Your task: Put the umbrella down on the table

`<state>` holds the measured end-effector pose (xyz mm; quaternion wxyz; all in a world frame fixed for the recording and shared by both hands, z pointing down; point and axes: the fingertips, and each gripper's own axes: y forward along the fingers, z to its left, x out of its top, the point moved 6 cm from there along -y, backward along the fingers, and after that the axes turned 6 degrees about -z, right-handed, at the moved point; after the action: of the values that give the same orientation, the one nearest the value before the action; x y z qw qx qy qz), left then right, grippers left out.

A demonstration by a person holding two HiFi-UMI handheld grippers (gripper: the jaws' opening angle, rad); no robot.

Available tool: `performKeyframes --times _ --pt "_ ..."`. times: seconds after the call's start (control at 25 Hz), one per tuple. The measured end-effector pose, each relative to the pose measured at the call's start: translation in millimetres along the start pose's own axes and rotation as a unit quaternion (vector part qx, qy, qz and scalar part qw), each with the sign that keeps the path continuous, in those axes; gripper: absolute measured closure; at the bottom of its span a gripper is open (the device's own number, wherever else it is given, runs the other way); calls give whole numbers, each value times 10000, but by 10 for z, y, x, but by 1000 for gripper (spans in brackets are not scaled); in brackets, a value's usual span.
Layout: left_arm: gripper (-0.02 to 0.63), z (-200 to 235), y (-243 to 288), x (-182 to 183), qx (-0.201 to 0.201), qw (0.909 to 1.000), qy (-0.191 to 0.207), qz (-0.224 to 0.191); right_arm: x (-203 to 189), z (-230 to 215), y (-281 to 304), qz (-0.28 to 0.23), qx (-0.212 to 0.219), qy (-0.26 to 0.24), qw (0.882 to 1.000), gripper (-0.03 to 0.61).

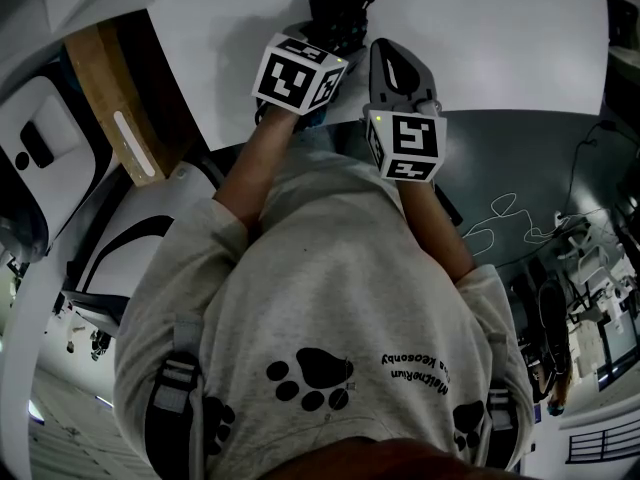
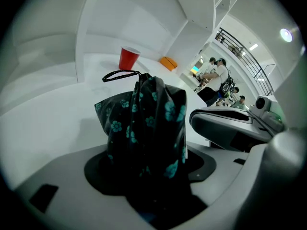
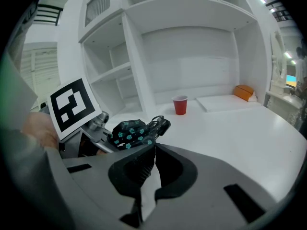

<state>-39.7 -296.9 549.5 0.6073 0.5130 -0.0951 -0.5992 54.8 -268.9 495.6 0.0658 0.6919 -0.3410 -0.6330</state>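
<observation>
A folded black umbrella [image 2: 148,123] with teal flowers sticks out between the jaws of my left gripper [image 2: 148,172], strap loop at its far end. Its cloth covers the pads, so whether they press on it is hidden. From the right gripper view, the umbrella [image 3: 130,132] lies roughly level out of the left gripper [image 3: 91,128], low over the white table [image 3: 249,133]; its underside is hidden. My right gripper [image 3: 152,152] is shut with nothing in it, just to the umbrella's right. From the head view, both grippers [image 1: 322,40] [image 1: 388,53] reach over the table edge, the umbrella [image 1: 338,13] ahead of them.
A red cup [image 3: 180,104] stands further back on the table, with a flat white board [image 3: 225,102] and an orange object [image 3: 244,91] to its right. A white shelf unit [image 3: 192,42] backs the table. Cables lie on the dark floor [image 1: 520,218].
</observation>
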Motion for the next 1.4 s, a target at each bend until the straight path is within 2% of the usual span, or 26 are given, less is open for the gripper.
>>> performKeyframes --times 0.16,0.28,0.8,1.0,1.16,1.32,1.4 --pt "288 -34 3 26 -120 9997 -211 39 28 -22 -26 -42 -11 21 10000 548" --pt "273 -17 -29 25 -62 9998 -191 31 39 -34 -27 -71 -27 28 10000 548" --pt "268 -18 -261 3 95 9993 -324 -132 85 -43 -118 -234 -6 48 9997 547" --pt "268 -77 -415 9 202 9997 -87 -126 126 3 -164 -307 53 -8 9995 548" --pt "270 -119 -575 50 275 9989 42 -367 136 46 -224 -351 84 -70 9993 548" --pt "270 -192 -685 86 386 9962 570 -536 136 83 -316 -391 108 -155 9991 548" --pt "272 -248 -707 103 318 9947 734 -641 136 84 -359 -411 106 -199 9989 548"
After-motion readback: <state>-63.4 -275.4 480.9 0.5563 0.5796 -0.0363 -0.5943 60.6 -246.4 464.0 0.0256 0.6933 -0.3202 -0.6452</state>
